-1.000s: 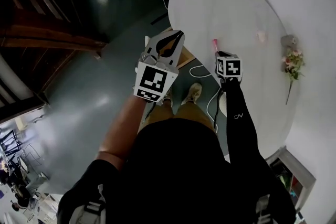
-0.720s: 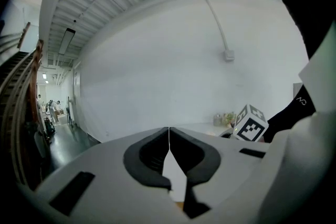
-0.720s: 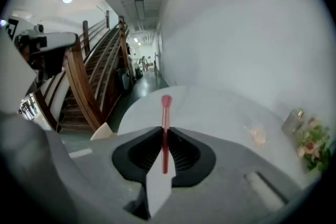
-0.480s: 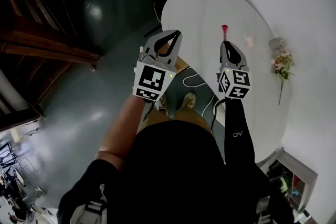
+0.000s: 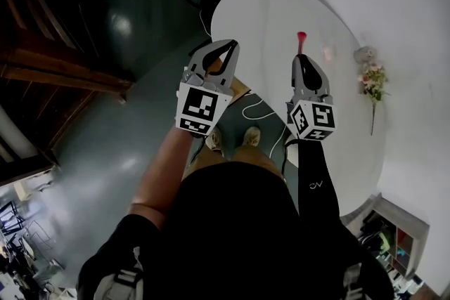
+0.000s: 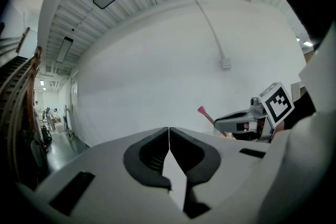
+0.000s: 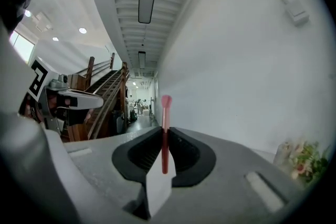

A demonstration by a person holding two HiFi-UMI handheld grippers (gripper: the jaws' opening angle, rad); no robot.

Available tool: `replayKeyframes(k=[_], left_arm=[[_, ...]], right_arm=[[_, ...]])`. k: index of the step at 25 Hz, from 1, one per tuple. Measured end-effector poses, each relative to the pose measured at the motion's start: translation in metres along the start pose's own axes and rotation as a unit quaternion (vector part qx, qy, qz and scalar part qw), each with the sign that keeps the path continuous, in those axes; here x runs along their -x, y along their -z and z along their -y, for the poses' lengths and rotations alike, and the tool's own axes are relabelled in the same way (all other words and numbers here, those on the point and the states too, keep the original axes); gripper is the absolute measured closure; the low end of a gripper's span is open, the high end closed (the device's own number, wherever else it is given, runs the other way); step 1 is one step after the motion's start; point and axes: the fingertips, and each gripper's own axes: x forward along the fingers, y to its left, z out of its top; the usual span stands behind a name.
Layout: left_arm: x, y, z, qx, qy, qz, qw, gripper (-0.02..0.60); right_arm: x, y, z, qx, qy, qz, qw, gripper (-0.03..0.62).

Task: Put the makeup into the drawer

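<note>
My right gripper is shut on a thin red makeup stick, which juts out past the fingertips over the white oval table. In the right gripper view the stick stands upright between the closed pads, its pink tip above them. My left gripper hangs level beside it on the left, shut with nothing in it; in the left gripper view its jaws meet. That view also shows the right gripper and the stick on the right. No drawer can be made out.
A small pink object and a bunch of flowers lie on the table's right part. A wooden edge shows under the left gripper. Cables run on the floor by the person's shoes. A shelf unit stands at the lower right.
The right gripper has risen and tipped from pointing down to level, carrying the red stick up. The left gripper has lifted slightly.
</note>
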Motion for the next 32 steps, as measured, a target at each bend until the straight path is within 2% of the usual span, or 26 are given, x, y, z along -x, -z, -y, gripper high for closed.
replayKeyframes(k=[7, 15, 18, 25, 32], left_arm=[[0.024, 0.007, -0.022, 0.004, -0.037, -0.005, 0.9993, 0.571], [0.076, 0.028, -0.075, 0.01, -0.112, -0.027, 0.9933, 0.571], [0.087, 0.034, -0.083, 0.01, -0.119, -0.03, 0.9925, 0.571], [0.107, 0.052, -0.102, 0.027, -0.134, -0.043, 0.9897, 0.571], [0.112, 0.063, -0.115, 0.033, -0.138, -0.049, 0.9887, 0.571]], right_arm=[[-0.018, 0.004, -0.031, 0.004, -0.042, -0.005, 0.999, 0.543], [-0.055, 0.018, -0.112, -0.006, -0.127, -0.021, 0.992, 0.543], [-0.064, 0.034, -0.133, -0.006, -0.144, -0.039, 0.989, 0.543], [-0.082, 0.111, -0.166, 0.009, -0.163, -0.144, 0.976, 0.543], [-0.082, 0.181, -0.189, 0.013, -0.184, -0.252, 0.95, 0.543]])
